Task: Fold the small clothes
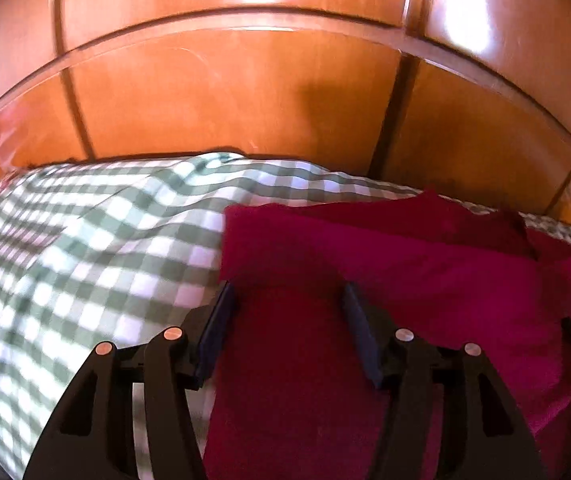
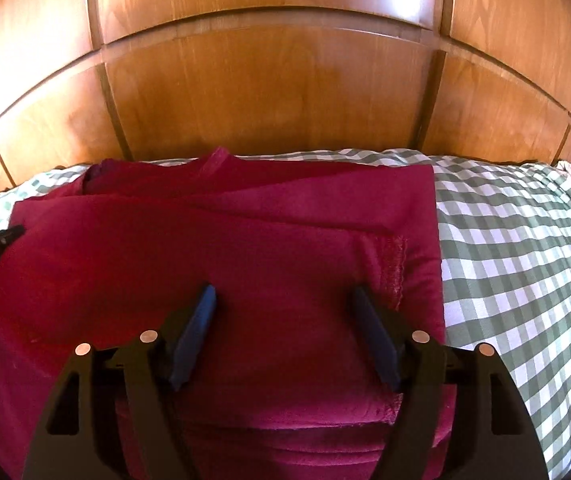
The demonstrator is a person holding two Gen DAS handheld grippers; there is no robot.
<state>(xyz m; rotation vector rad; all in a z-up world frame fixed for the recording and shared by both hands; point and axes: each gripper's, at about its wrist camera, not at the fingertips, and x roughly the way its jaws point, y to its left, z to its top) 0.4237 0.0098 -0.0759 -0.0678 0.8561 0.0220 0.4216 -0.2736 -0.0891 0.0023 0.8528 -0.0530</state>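
Right wrist: wooden headboard point(image 2: 269, 92) behind red garment point(image 2: 205, 248) on checked sheet point(image 2: 517, 248).

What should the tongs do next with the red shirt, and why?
Probably lower both tongs and pinch the near edge of the red shirt to fold it again. The left tongs and right tongs are open above the cloth, holding nothing, and the shirt lies partly folded on the checked bedcover.

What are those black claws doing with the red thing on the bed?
A person is folding a red garment on a green checked bedsheet, holding a gripper in each hand. The garment already lies folded in layers. The left gripper and right gripper both hang open above it, holding nothing.
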